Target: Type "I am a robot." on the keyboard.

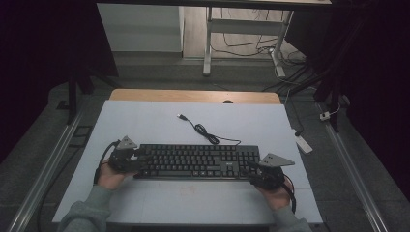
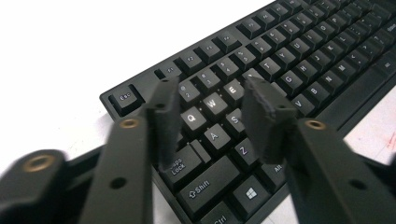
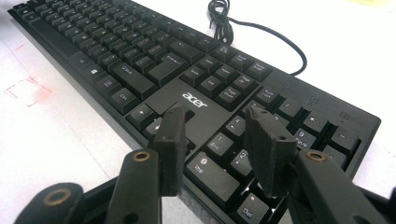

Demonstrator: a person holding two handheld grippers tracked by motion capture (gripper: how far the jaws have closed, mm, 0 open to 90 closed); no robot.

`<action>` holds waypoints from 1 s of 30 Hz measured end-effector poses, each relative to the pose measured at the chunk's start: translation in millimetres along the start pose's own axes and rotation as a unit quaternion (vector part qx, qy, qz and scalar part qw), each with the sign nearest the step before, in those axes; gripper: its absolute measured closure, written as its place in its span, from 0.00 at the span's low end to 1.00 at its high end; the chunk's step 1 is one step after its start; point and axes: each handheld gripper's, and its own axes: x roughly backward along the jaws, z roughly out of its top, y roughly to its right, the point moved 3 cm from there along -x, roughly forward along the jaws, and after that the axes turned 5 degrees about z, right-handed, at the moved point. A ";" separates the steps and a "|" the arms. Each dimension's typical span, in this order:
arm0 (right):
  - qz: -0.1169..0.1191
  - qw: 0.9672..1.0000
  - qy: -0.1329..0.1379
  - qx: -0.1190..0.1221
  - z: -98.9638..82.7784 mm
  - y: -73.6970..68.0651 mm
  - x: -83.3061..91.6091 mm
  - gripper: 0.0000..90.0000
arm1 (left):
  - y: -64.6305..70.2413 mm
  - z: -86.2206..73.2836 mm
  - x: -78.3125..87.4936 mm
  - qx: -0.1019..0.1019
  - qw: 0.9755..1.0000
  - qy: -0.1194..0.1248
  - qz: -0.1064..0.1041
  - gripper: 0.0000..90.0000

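Note:
A black Acer keyboard (image 1: 193, 161) lies across the middle of the white mat (image 1: 145, 123), its cable (image 1: 205, 131) curling away to a USB plug (image 1: 182, 116). My left gripper (image 1: 139, 156) is at the keyboard's left end. In the left gripper view the left gripper (image 2: 212, 116) has its jaws apart over the Q, W, A and S keys of the keyboard (image 2: 299, 60), pinching nothing. My right gripper (image 1: 253, 169) is at the right end. In the right gripper view the right gripper (image 3: 217, 135) hovers open over the number pad of the keyboard (image 3: 116, 56), with the cable (image 3: 261, 35) beyond.
Faint red marks (image 3: 28, 91) show on the mat in front of the keyboard. A wooden table edge (image 1: 193, 95) runs behind the mat. A white power strip (image 1: 303, 143) lies on the floor at the right, with desk legs (image 1: 208, 43) and loose cables beyond.

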 end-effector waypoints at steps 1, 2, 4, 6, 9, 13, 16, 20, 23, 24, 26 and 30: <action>-0.002 1.000 -0.001 0.000 -0.1 0.2 0.2 0.65 | 0.0 -0.2 -0.2 -0.002 1.000 -0.001 0.000 0.68; -0.001 1.000 -0.001 0.000 -0.1 0.2 0.1 0.65 | 0.2 -0.6 -0.5 -0.003 1.000 -0.002 0.000 0.72; 0.000 1.000 -0.001 0.000 -0.1 0.0 -0.2 0.65 | 0.6 -1.3 -1.6 -0.009 1.000 -0.007 -0.001 0.81; 0.001 1.000 0.003 0.000 0.0 -0.6 -1.0 0.65 | 1.9 -2.0 -3.3 -0.013 1.000 -0.012 -0.005 0.91; -0.001 1.000 0.002 0.002 0.0 -1.2 -1.4 0.65 | 3.3 -2.8 -5.5 -0.022 0.999 -0.022 -0.008 0.98; -0.004 1.000 -0.005 0.006 -0.1 -1.0 -1.0 0.65 | 4.3 -4.0 -8.8 -0.029 0.999 -0.030 -0.004 0.99; -0.002 1.000 -0.002 0.004 -0.2 -0.9 -1.5 0.65 | 4.6 -5.1 -11.5 -0.029 0.999 -0.035 -0.003 0.99; -0.003 1.000 -0.002 0.004 -0.3 -0.9 -1.5 0.65 | 4.8 -5.9 -14.0 -0.031 0.999 -0.039 -0.002 0.99; -0.003 1.000 -0.003 0.004 -0.4 -0.8 -1.5 0.65 | 5.4 -6.2 -15.6 -0.031 0.999 -0.041 -0.001 0.99; -0.004 1.000 -0.005 0.005 -0.4 -0.8 -1.3 0.65 | 5.6 -6.2 -16.1 -0.031 0.999 -0.042 -0.001 0.99; -0.004 1.000 -0.006 0.005 -0.4 -0.8 -1.2 0.65 | 5.8 -6.2 -16.7 -0.031 0.999 -0.043 0.000 0.99; -0.005 1.000 -0.003 0.004 -0.5 -0.6 -1.5 0.65 | 6.1 -6.5 -17.7 -0.033 0.998 -0.044 0.000 0.99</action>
